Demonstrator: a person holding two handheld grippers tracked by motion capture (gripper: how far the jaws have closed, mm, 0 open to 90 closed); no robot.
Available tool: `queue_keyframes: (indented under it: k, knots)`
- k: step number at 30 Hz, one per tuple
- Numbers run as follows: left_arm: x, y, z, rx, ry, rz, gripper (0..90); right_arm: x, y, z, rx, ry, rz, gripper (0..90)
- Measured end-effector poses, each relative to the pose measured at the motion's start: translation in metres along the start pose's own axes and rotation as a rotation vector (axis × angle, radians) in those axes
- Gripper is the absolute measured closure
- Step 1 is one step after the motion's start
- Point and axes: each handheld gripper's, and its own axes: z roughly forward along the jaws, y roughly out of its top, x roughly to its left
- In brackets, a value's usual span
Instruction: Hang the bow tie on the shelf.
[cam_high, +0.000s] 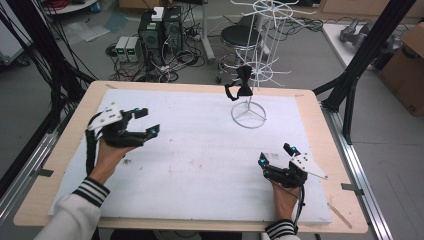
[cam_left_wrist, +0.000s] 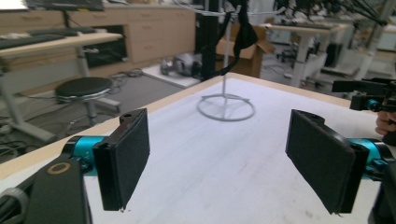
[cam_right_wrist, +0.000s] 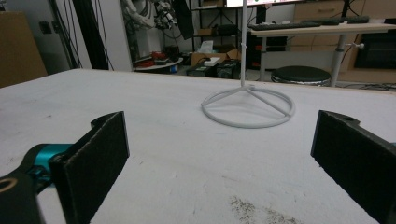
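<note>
Table scene from above. The left gripper (cam_high: 142, 121) sits at the near left of the white table (cam_high: 200, 165), jaws spread wide and empty. The right gripper (cam_high: 276, 155) rests at the near right, jaws likewise wide apart, holding nothing. A black bow tie (cam_high: 243, 84) hangs on the white wire rack (cam_high: 255, 60) at the far centre, well apart from both grippers.

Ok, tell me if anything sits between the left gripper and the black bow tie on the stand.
Nothing visible does. Bare white tabletop lies between the open left gripper and the stand where the bow tie hangs.
</note>
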Motion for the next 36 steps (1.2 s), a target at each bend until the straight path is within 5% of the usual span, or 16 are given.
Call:
queue_keyframes:
  k: [7,11,22,28,36]
  knots:
    - [0.002,-0.041,-0.046,-0.054,0.116,0.027,17.9,0.001,0.000,0.000,-0.003,0.001,-0.007,3.2]
    - [0.001,-0.061,-0.056,-0.073,0.149,-0.005,17.3,0.001,0.000,0.000,-0.006,-0.002,-0.012,3.2]
    - [-0.002,-0.090,-0.057,-0.136,0.195,-0.053,17.2,0.002,-0.001,-0.003,-0.027,-0.004,-0.015,3.2]
    - [-0.009,-0.091,-0.058,-0.156,0.225,0.007,17.6,0.002,-0.001,-0.003,-0.028,-0.002,-0.021,3.2]
    - [-0.007,-0.092,-0.059,-0.163,0.225,-0.011,17.6,0.002,-0.001,-0.003,-0.027,-0.003,-0.021,3.2]
